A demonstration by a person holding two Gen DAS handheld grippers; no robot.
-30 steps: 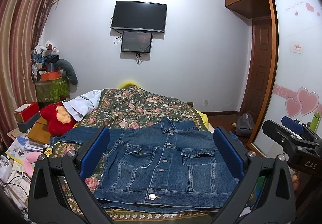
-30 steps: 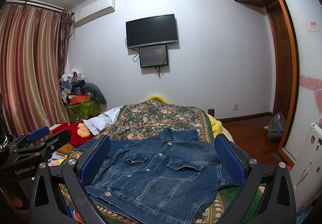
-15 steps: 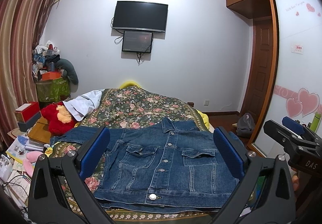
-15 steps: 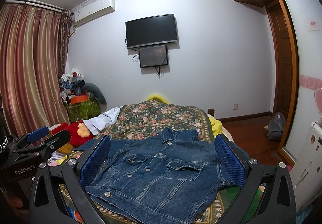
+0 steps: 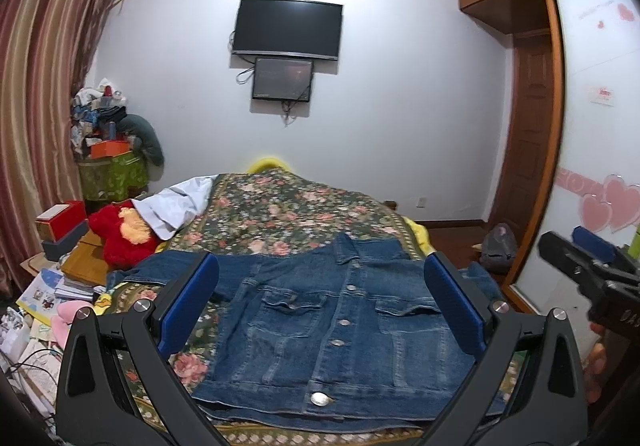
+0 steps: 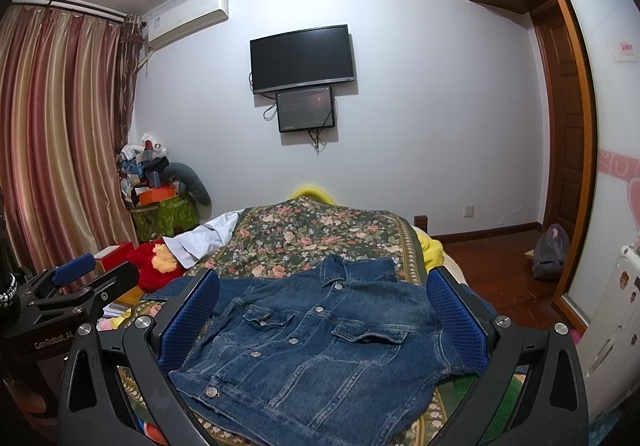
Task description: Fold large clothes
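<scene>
A blue denim jacket (image 5: 332, 330) lies flat, buttoned, front up, on the floral bedspread (image 5: 288, 205); it also shows in the right wrist view (image 6: 316, 346). One sleeve stretches out to the left (image 5: 160, 270). My left gripper (image 5: 320, 310) is open and empty, held above the jacket's near hem. My right gripper (image 6: 324, 322) is open and empty, also above the jacket, a little to its right. Each gripper shows at the edge of the other's view, the right one (image 5: 588, 274) and the left one (image 6: 76, 286).
A red plush toy (image 5: 124, 234) and a white garment (image 5: 176, 205) lie at the bed's left. Books and boxes (image 5: 60, 270) crowd the left side. A wardrobe (image 5: 592, 125) and door stand on the right; a bag (image 5: 498, 246) is on the floor.
Both grippers stay open and nearly still. The left wrist view has shifted very slightly; the jacket has not moved.
</scene>
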